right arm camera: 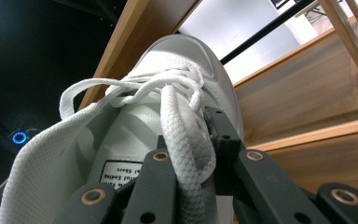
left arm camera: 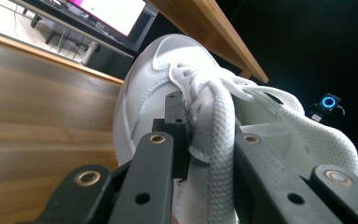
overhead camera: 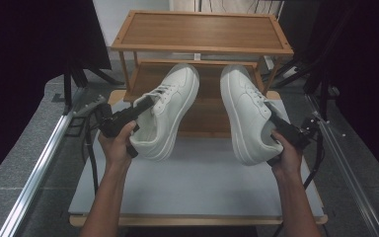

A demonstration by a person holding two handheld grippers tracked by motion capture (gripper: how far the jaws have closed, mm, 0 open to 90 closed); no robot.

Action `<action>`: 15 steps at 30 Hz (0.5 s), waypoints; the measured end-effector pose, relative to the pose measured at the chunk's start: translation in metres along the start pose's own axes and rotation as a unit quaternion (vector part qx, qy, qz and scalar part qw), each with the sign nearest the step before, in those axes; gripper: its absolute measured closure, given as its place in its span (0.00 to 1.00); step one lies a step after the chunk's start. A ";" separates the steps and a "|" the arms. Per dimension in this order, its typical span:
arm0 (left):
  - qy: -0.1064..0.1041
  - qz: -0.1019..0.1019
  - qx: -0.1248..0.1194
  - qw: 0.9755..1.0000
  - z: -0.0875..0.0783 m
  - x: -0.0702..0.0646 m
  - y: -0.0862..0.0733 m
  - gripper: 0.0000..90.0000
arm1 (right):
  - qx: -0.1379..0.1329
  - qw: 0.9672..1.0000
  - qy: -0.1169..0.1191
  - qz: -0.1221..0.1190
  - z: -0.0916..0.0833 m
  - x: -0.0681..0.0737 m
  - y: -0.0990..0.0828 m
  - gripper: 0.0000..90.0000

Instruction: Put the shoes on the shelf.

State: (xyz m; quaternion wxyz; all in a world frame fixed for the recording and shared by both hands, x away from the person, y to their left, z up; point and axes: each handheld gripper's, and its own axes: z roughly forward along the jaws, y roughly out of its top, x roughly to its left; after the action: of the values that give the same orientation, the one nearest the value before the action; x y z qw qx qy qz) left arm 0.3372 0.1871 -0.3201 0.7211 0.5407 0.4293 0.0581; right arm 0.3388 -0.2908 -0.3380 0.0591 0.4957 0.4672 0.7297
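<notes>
Two white lace-up sneakers hang tilted above the table, toes toward a wooden shoe rack [overhead camera: 202,32]. My left gripper [overhead camera: 145,104] is shut on the left sneaker [overhead camera: 172,111] at its opening. In the left gripper view its jaws [left arm camera: 209,128] pinch the tongue and laces of that sneaker [left arm camera: 144,93]. My right gripper [overhead camera: 272,117] is shut on the right sneaker [overhead camera: 244,113] the same way. The right gripper view has the tongue clamped between the jaws [right arm camera: 191,140], with the sneaker's toe [right arm camera: 177,51] pointing at the rack's boards.
The rack has a top board and a lower shelf [overhead camera: 207,111] right behind the sneakers. A pale table board [overhead camera: 197,182] lies below. Metal rails run along the left [overhead camera: 39,163] and right [overhead camera: 350,168]. Dark stands flank the rack.
</notes>
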 end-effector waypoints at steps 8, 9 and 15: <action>0.012 0.011 -0.005 1.000 0.019 0.003 0.009 0.91 | -0.006 1.000 0.003 0.009 0.023 0.001 0.008 0.91; 0.013 0.013 -0.005 1.000 0.022 0.003 0.010 0.91 | -0.007 1.000 0.000 0.007 0.026 0.002 0.009 0.91; 0.010 0.013 -0.006 1.000 0.036 0.006 0.008 0.91 | -0.006 1.000 -0.011 0.014 0.043 0.000 0.015 0.91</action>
State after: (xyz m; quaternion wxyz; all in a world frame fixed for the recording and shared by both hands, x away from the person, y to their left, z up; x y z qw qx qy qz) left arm 0.3686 0.1670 -0.3148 0.7196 0.5408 0.4290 0.0751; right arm 0.3779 -0.2728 -0.3241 0.0573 0.5100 0.4550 0.7278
